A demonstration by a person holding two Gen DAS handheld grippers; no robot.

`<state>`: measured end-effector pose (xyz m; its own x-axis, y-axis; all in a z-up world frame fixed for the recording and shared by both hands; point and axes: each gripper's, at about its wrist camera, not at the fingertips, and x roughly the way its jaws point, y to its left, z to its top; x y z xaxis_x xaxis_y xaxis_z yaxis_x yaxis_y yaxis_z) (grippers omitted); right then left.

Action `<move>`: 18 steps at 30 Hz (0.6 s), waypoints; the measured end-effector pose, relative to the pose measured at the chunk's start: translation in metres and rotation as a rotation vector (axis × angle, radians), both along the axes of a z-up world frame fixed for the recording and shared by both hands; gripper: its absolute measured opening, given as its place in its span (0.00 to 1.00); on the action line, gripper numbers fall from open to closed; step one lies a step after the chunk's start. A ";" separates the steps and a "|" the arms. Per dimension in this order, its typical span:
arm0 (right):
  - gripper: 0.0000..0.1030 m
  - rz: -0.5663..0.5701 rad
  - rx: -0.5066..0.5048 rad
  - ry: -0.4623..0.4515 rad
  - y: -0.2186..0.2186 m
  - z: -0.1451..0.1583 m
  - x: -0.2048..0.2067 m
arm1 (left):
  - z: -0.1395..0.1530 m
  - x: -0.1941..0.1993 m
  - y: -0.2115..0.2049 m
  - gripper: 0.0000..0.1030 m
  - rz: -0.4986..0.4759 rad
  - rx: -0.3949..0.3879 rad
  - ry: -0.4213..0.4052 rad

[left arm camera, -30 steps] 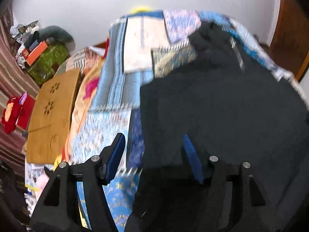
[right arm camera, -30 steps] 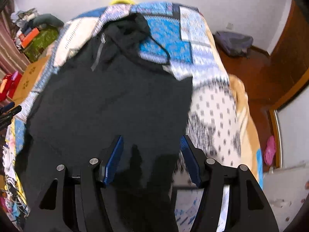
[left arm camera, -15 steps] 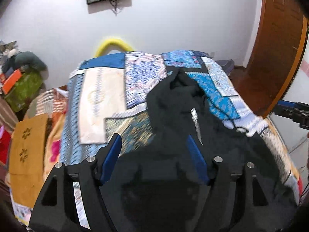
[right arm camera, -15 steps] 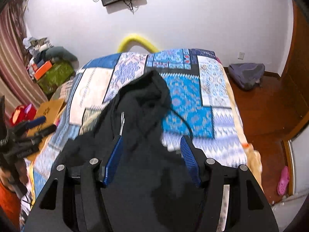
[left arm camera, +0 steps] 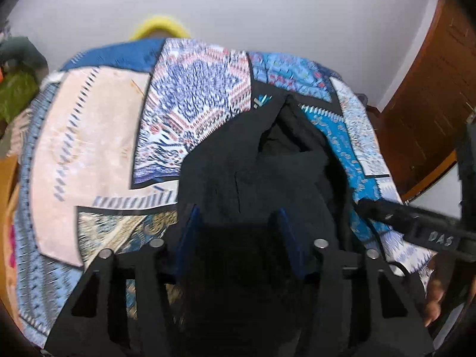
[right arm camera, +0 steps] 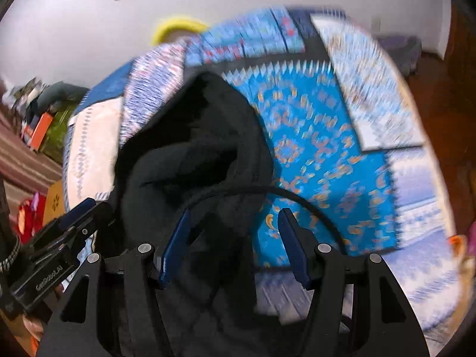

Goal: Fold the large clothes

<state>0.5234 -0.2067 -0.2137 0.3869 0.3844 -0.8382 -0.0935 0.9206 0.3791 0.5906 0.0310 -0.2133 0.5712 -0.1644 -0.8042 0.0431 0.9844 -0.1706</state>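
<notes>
A large black hooded garment (left arm camera: 253,172) lies on a patchwork bedspread (left arm camera: 98,136), hood toward the far wall. My left gripper (left arm camera: 238,217) is open, fingers apart over the garment's upper body, holding nothing. My right gripper (right arm camera: 233,220) is open over the hood's right side (right arm camera: 190,154), with the black drawstring (right arm camera: 309,205) curving across the blue patch (right arm camera: 321,148) between and beyond its fingers. Each gripper shows in the other's view: the right one (left arm camera: 416,226) at the left view's right edge, the left one (right arm camera: 68,229) at the right view's left edge.
A yellow curved headboard (left arm camera: 160,23) and white wall stand behind the bed. A brown wooden door (left arm camera: 428,95) is at right. Clutter with a green bag (right arm camera: 56,125) and striped curtain (right arm camera: 17,160) lies left of the bed. A grey bag (right arm camera: 404,47) sits on the floor at right.
Both grippers have moved forward along the garment toward the hood and drawn closer together; the hood now fills the views. Both stay open.
</notes>
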 end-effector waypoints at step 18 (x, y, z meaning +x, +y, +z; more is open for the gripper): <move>0.09 0.064 -0.036 -0.267 0.007 0.078 -0.079 | 0.049 -0.065 0.014 0.08 -0.027 0.054 -0.096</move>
